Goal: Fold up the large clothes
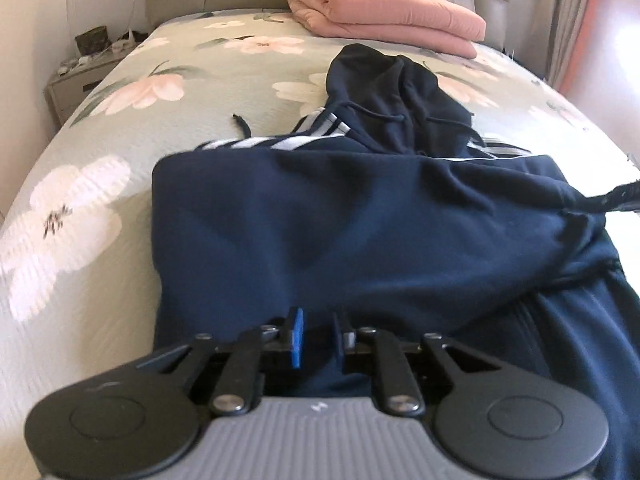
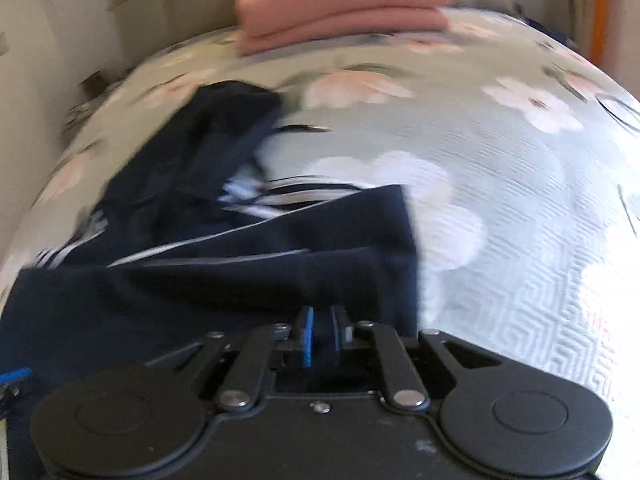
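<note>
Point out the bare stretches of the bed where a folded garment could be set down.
Free: the floral bedspread left of the navy striped hoodie, up toward the folded pink blanket; and the broad patch right of the hoodie in the right wrist view. Crowded: the middle, under the hoodie, and the head end by the blanket.

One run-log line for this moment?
stage: folding hoodie | left claw: shut on hoodie | right claw: shut on hoodie | surface: bed

bare bedspread [image 1: 120, 152] flanks the navy hoodie [image 1: 360, 232]; a pink folded blanket [image 1: 384, 12] blocks the headboard end.
</note>
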{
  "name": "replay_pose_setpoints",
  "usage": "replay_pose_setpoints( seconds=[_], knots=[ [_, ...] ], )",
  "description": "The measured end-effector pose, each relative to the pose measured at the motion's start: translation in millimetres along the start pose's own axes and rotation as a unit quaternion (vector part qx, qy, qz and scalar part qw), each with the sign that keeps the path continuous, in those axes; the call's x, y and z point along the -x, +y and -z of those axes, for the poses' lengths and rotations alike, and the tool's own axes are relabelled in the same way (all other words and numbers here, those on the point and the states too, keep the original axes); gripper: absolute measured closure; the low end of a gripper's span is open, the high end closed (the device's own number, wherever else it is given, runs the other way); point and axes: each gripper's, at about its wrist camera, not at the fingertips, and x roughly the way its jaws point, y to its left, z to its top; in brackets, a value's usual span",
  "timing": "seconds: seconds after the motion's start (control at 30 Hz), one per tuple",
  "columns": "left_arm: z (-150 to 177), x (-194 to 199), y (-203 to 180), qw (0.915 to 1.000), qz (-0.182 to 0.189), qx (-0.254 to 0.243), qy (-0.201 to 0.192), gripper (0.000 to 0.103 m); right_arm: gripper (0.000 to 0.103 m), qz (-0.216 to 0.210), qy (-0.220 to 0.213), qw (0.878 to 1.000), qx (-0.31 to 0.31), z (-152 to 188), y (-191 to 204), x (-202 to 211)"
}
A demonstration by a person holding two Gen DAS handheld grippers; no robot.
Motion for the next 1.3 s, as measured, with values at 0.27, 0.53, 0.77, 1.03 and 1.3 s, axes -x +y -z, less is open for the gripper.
replay_pose_setpoints(
  seconds=[0.27, 0.53, 0.77, 1.03, 1.3],
  knots=[
    [9.7, 9.1, 13.5, 0.9992, -0.023, 0.012, 0.030, 0.086, 0.095, -0.002, 0.058, 0.998, -0.010, 18.7, -7.4, -10.2],
    [-53.7, 26.4, 12.0, 0.9979, -0.020, -0.062, -0.007, 0.077, 0.069, -0.007, 0.017, 0.999, 0.050, -32.4, -2.7, 16.1],
    [-146.6, -12.0, 0.0, 0.9953, 0.003, -0.079, -0.057, 0.047, 0.048, -0.041, -0.018, 0.999, 0.004, -121.0, -9.0, -31.2],
    [-246.6, -115.6, -0.8, 0.9967, 0.035, -0.042, -0.059, 0.043, 0.032, -0.066, -0.017, 0.990, -0.120, -211.5, -27.0, -125.8],
    [-288.6, -215.0, 27.9, 0.9925, 0.096, 0.071, -0.022, 0.044, 0.032, -0.065, -0.012, 0.984, -0.164, -254.3, -23.9, -211.4]
  ],
)
